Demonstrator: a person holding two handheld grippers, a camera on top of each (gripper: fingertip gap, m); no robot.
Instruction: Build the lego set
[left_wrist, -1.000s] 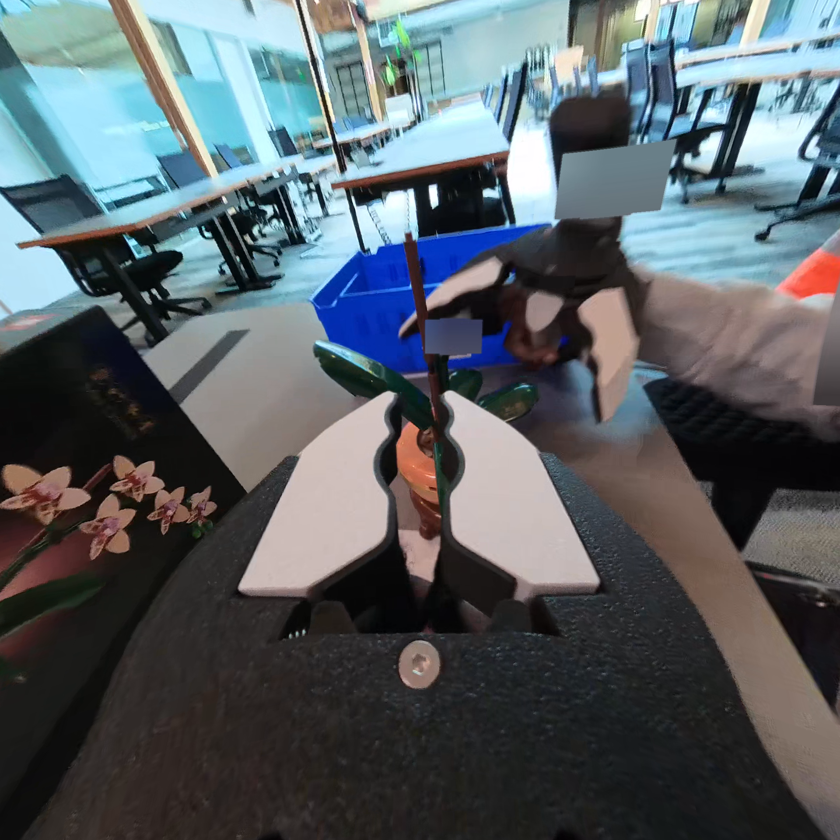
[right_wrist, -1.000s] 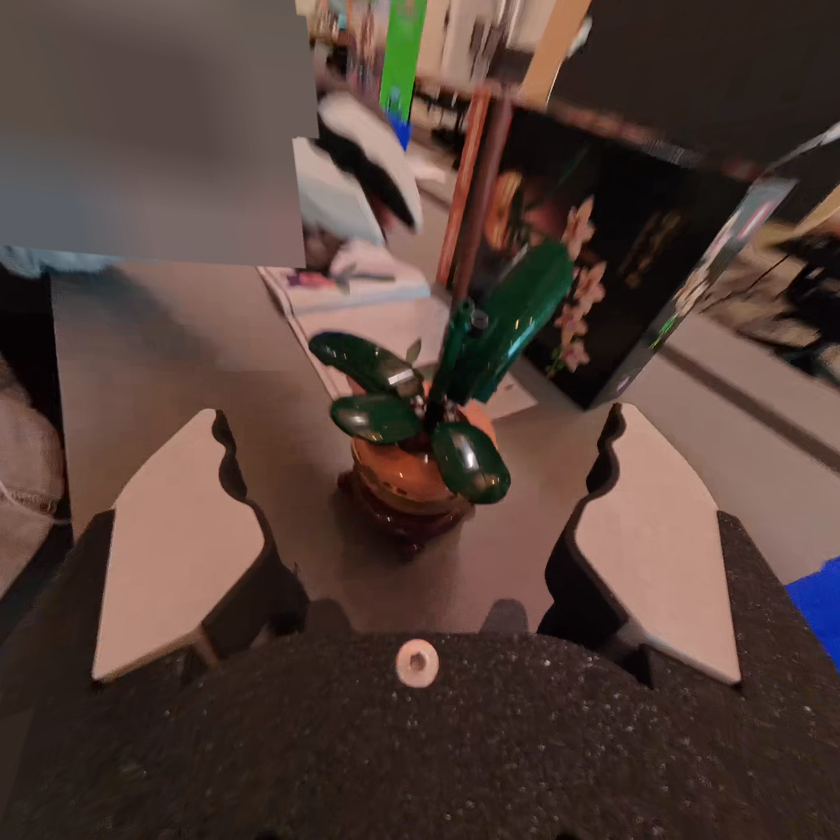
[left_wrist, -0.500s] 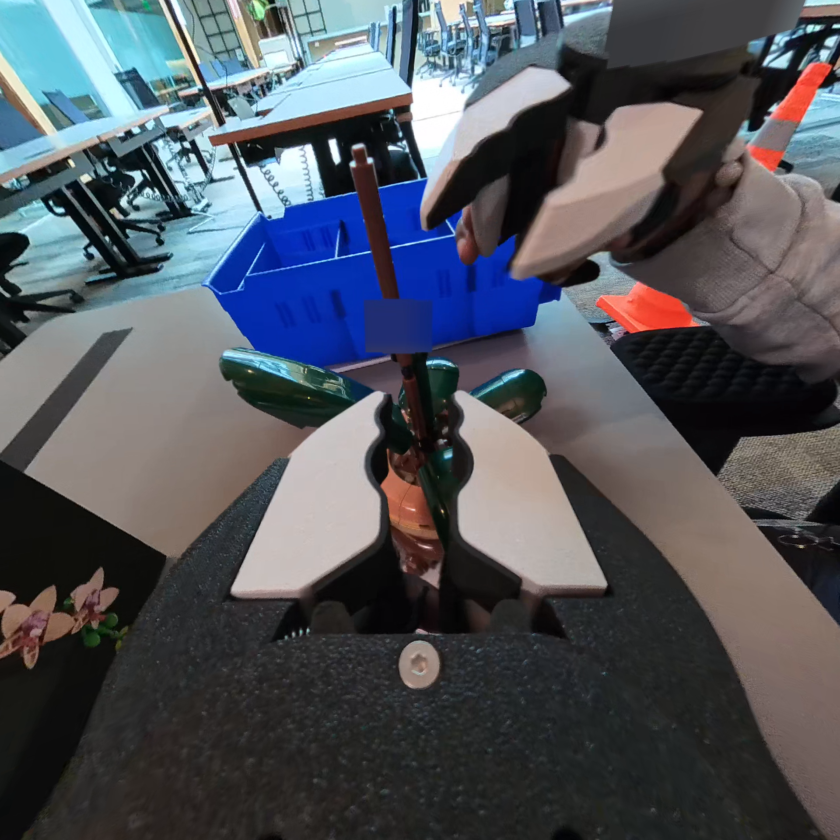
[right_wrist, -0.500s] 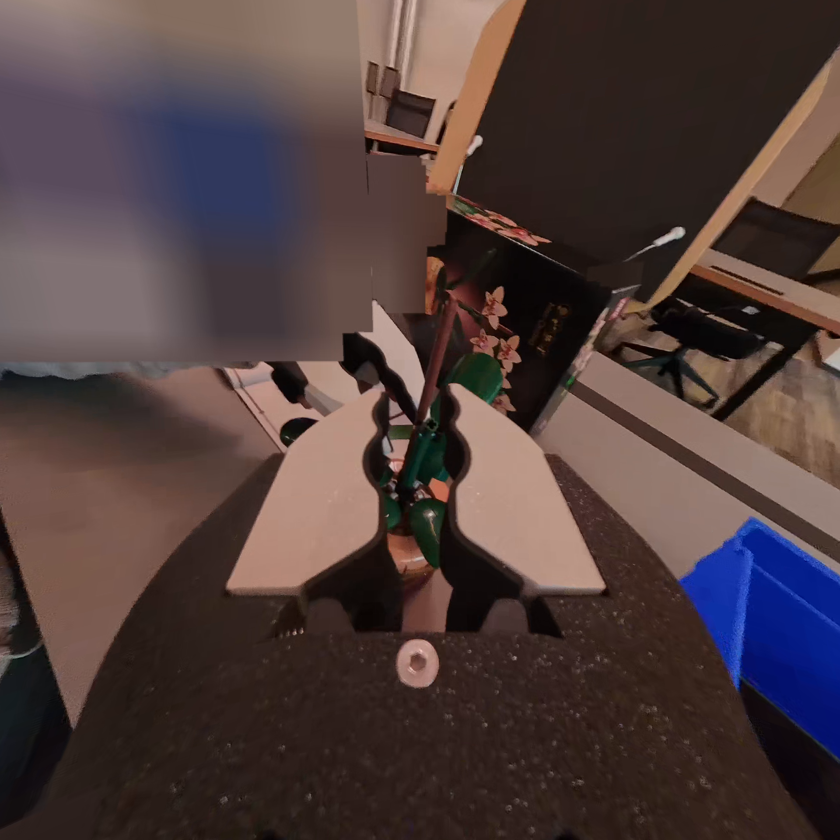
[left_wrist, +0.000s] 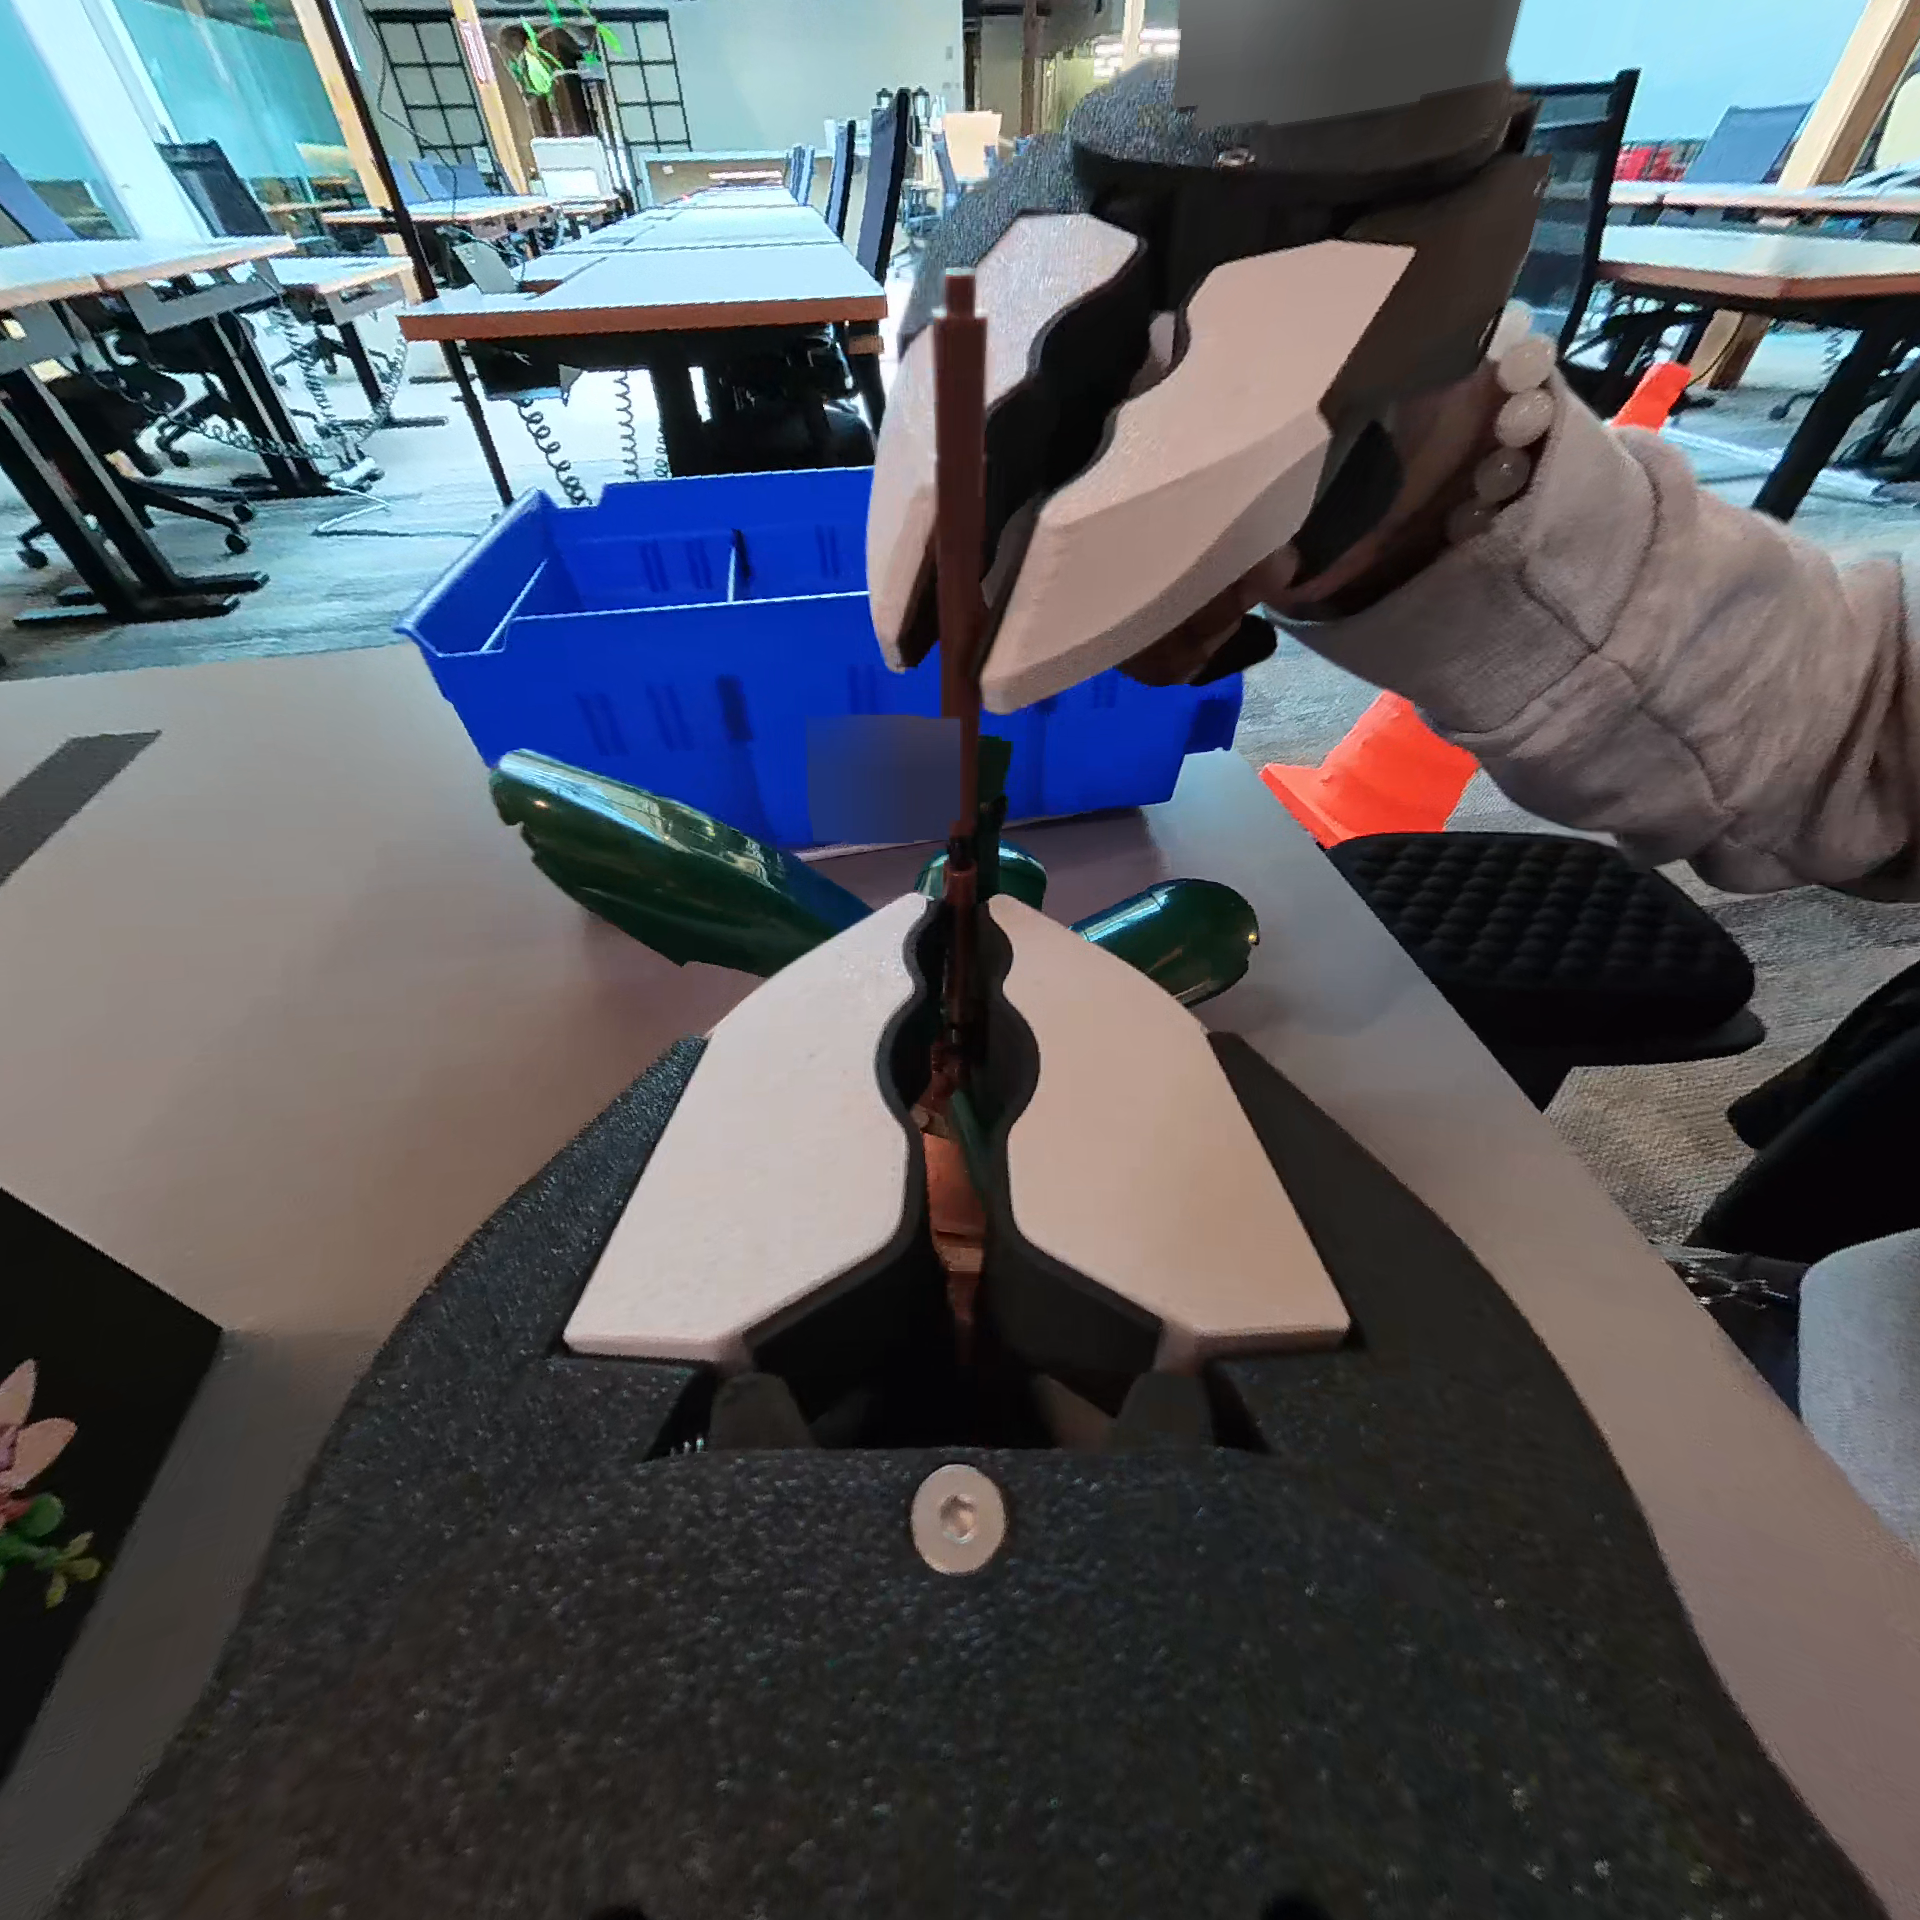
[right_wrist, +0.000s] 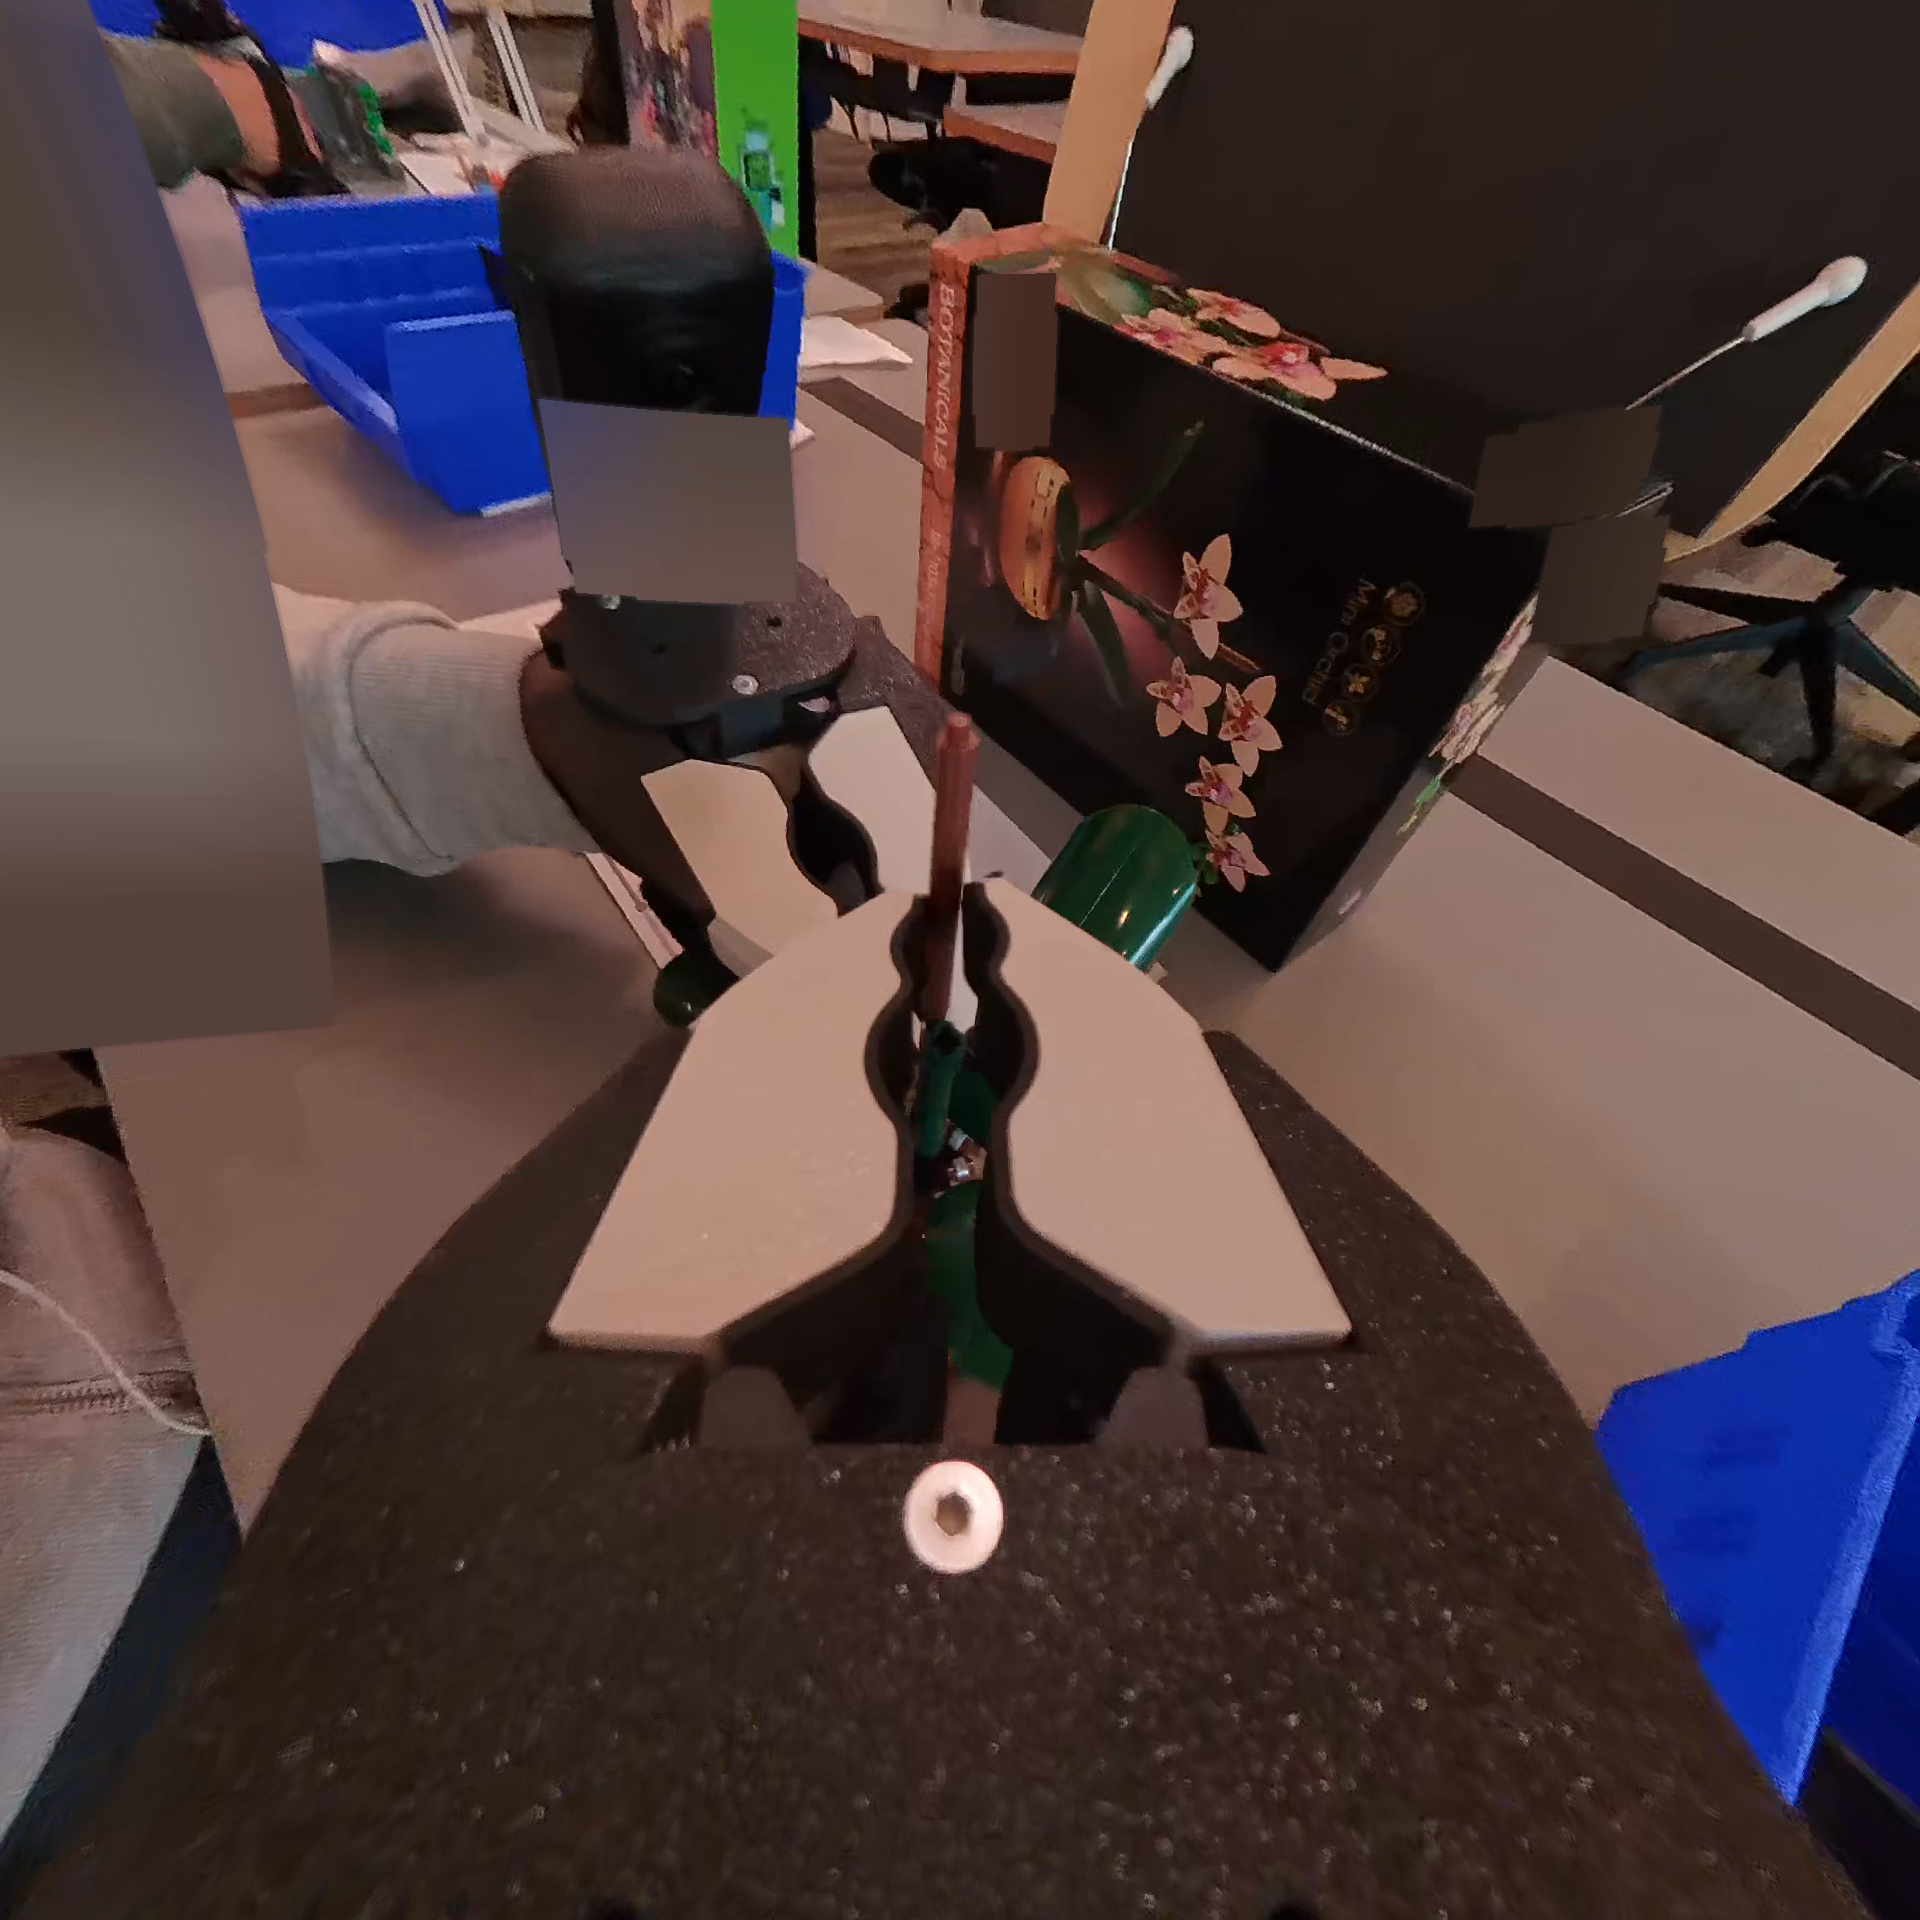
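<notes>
The grey table (left_wrist: 260, 987) runs bare to the left, its right edge close by; a blue bin (left_wrist: 665, 665) stands behind the plant model (left_wrist: 665, 873), and a dark box (right_wrist: 1247, 623) printed with pink orchids and lettering stands just beside it; the left gripper (left_wrist: 961, 935) is closed low around the model's brown stem (left_wrist: 961, 520); the right gripper (right_wrist: 940, 914) is closed on that stem higher up, green leaves (right_wrist: 1117, 873) spreading below.

Left gripper (left_wrist: 961, 914) low at six o'clock, clamped shut; right gripper (left_wrist: 961, 649) pinched shut at one o'clock, tilted down.
</notes>
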